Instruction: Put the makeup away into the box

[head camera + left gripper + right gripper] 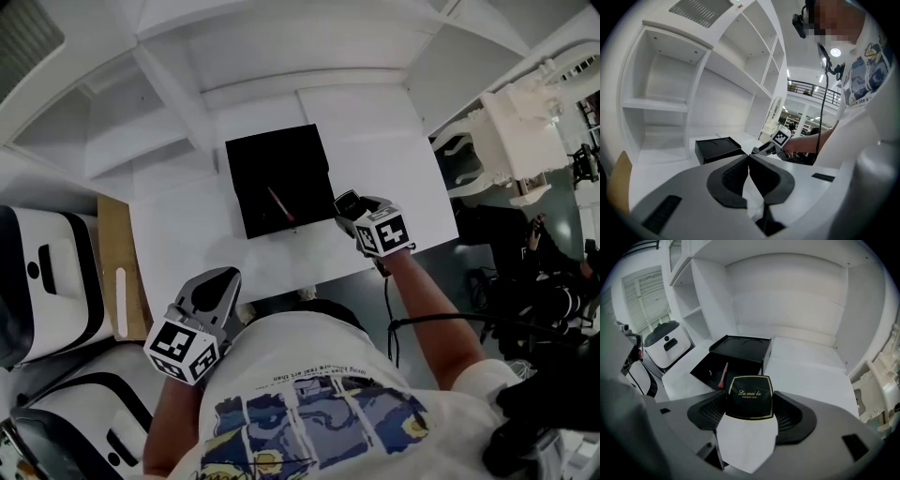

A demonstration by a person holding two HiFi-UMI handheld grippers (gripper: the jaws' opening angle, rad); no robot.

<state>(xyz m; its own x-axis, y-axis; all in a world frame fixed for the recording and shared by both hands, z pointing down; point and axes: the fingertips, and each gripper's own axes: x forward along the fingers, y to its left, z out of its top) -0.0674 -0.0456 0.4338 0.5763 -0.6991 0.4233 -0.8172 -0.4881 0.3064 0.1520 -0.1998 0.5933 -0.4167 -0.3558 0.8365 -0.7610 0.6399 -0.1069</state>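
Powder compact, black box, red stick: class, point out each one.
powder compact [750,397], right gripper view, centre of its lid.
black box [277,159], head view, bare far part.
red stick [280,204], head view, mid-shaft.

One box [267,155], one compact [750,397], one stick [723,375]

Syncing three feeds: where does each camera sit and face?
Head view: on the person's head, facing down at the black box; left gripper, right gripper, forearms show.
Left gripper view: on that gripper, facing across the table; shut fingers, torso show.
Right gripper view: on that gripper, facing the box; fingers grip the compact.
All share the box.
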